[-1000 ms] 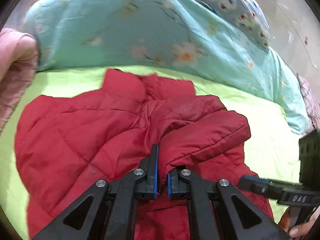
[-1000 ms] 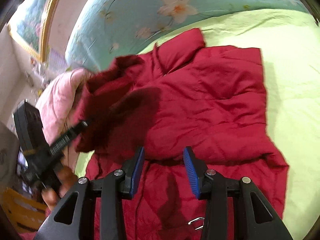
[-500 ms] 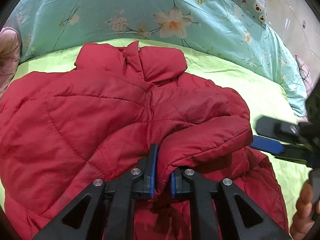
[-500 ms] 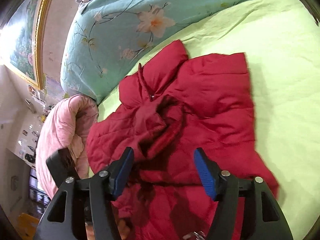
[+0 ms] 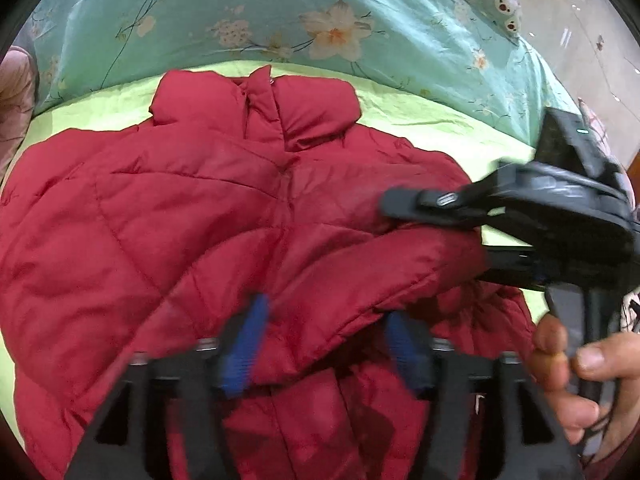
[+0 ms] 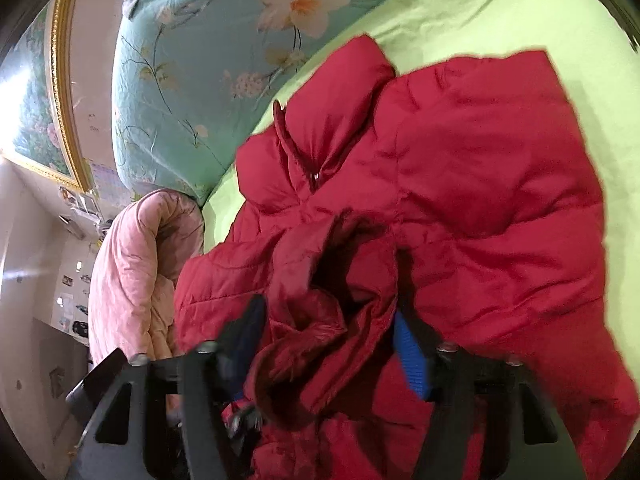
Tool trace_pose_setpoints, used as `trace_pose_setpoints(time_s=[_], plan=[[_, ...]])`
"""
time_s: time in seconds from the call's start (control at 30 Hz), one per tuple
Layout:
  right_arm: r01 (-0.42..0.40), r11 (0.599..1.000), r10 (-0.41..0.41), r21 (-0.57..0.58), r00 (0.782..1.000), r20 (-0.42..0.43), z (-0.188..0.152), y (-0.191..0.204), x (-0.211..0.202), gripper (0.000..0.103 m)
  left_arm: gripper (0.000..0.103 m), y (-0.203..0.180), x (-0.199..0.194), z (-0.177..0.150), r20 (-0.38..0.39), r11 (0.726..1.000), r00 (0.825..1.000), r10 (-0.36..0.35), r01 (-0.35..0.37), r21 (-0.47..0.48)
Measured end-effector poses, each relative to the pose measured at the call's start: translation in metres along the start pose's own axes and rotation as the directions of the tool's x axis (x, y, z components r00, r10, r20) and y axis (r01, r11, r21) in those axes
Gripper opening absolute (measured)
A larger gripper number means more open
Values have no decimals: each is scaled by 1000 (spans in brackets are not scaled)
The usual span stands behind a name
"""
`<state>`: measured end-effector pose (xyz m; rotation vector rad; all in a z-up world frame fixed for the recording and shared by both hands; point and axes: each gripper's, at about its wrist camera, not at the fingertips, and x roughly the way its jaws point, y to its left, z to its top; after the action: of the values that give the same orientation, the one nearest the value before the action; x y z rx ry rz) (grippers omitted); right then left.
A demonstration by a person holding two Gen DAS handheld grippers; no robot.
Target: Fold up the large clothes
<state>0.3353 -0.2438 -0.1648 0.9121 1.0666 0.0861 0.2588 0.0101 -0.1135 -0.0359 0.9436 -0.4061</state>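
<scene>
A red quilted jacket [image 5: 168,216] lies collar-up on a lime green sheet [image 5: 420,116]. One sleeve [image 5: 360,280] is folded across its front. My left gripper [image 5: 328,344] is open, its blue pads wide apart on either side of that sleeve. My right gripper [image 6: 332,344] is open too, with the sleeve's cuff [image 6: 340,264] lying between its pads; it also shows in the left wrist view [image 5: 520,216], reaching in from the right over the sleeve end. The jacket fills the right wrist view [image 6: 480,184].
A teal floral quilt [image 5: 280,20] is bunched along the far side of the bed [image 6: 192,80]. A pink blanket [image 6: 136,280] is rolled at the left. A gold-framed picture [image 6: 60,80] hangs on the wall. The person's hand [image 5: 580,380] holds the right gripper.
My left gripper has opened and let go of the sleeve. My right gripper has moved in over the sleeve's cuff, which now lies between its pads.
</scene>
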Motion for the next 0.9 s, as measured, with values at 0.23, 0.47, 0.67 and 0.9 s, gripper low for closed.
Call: trace_pose_setpoints(time_s=[0.23, 0.47, 0.67, 0.9], plan=[[17, 999, -16, -50, 1000, 15, 0, 11, -6, 8, 84, 20, -55, -12, 76, 1000, 997, -9, 9, 4], [58, 987, -39, -148, 991, 127, 10, 29, -59, 8, 84, 92, -97, 9, 192, 984, 971, 141, -117, -132], [133, 983, -111, -128, 980, 162, 20, 9, -72, 7, 78, 135, -64, 24, 138, 969, 970, 197, -172, -175], [249, 960, -235, -126, 965, 112, 12, -22, -37, 7, 72, 142, -3, 34, 36, 965, 971, 238, -232, -120]])
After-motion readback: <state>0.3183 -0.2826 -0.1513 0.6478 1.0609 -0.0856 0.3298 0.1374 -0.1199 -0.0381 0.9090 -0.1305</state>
